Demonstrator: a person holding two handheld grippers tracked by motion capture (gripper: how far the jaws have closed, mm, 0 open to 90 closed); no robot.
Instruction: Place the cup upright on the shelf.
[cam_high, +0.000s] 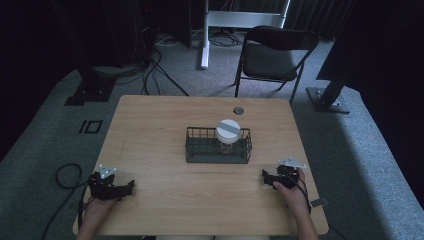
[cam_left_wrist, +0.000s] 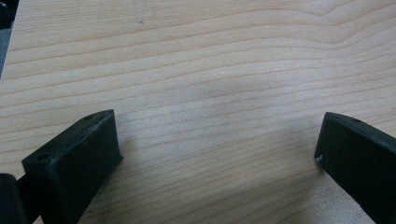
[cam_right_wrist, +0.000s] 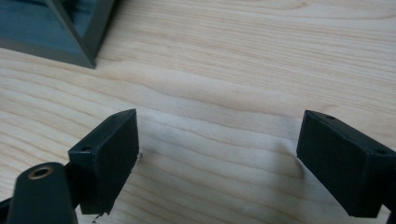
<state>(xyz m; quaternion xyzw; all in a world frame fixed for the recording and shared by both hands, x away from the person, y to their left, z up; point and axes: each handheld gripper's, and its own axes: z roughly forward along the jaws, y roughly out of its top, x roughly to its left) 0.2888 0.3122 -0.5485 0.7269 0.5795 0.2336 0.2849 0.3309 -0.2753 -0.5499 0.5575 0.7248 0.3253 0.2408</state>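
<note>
A jar with a white lid (cam_high: 228, 131) is standing in a dark wire basket (cam_high: 200, 150) at the middle of the wooden table (cam_high: 160, 120). The left tool (cam_high: 129, 186) and right tool (cam_high: 265, 176) are resting near the table's front corners, jaws spread wide over bare wood, gripping nothing.

matt wood table (cam_high: 150, 145), wire basket (cam_high: 200, 145)

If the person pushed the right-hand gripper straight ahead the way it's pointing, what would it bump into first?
Probably the dark wire basket. The right gripper, jaws open over bare table, has the basket's corner ahead and to one side, so a dead-straight push might just slip past it.
</note>
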